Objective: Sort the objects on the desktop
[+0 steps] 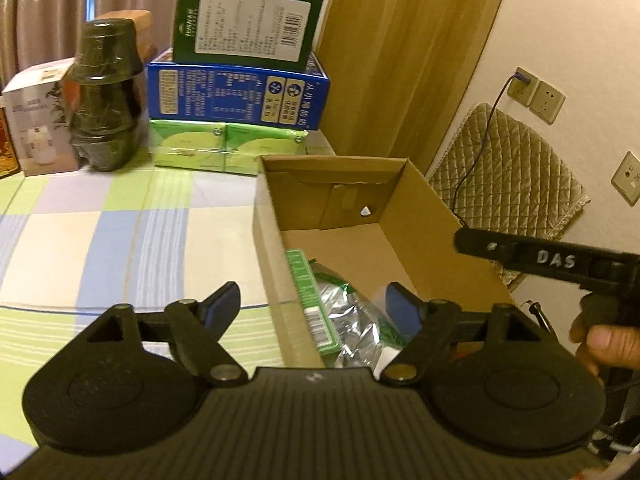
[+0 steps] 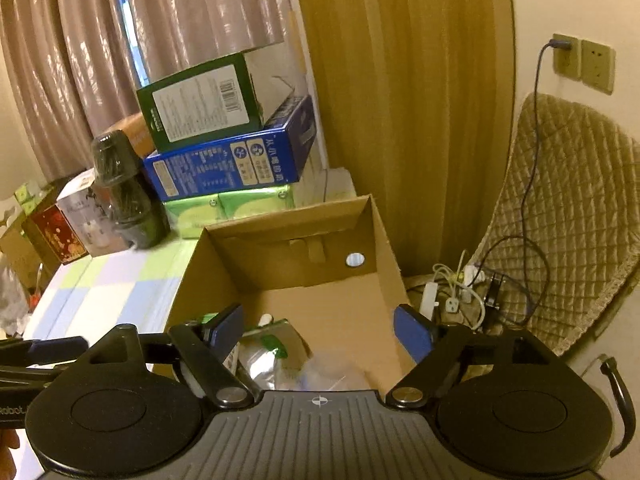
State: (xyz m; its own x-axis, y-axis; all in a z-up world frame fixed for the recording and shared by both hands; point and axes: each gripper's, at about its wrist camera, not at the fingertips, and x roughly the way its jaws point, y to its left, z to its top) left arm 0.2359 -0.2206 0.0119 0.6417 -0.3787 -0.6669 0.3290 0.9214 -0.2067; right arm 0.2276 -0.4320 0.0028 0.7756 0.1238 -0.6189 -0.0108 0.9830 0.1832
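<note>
Left wrist: checked tablecloth [image 1: 100,232] meets curtain [image 1: 40,12], beige wall [image 1: 580,40].

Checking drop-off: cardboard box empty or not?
Not empty. The cardboard box holds a silver-green packet at its near end; far end bare.

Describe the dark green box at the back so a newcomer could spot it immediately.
Start at the open cardboard box on the checked tablecloth. Behind it rises a stack: green packs, then a blue carton. The dark green box crowns it, the only one with a large white label and barcode.
</note>
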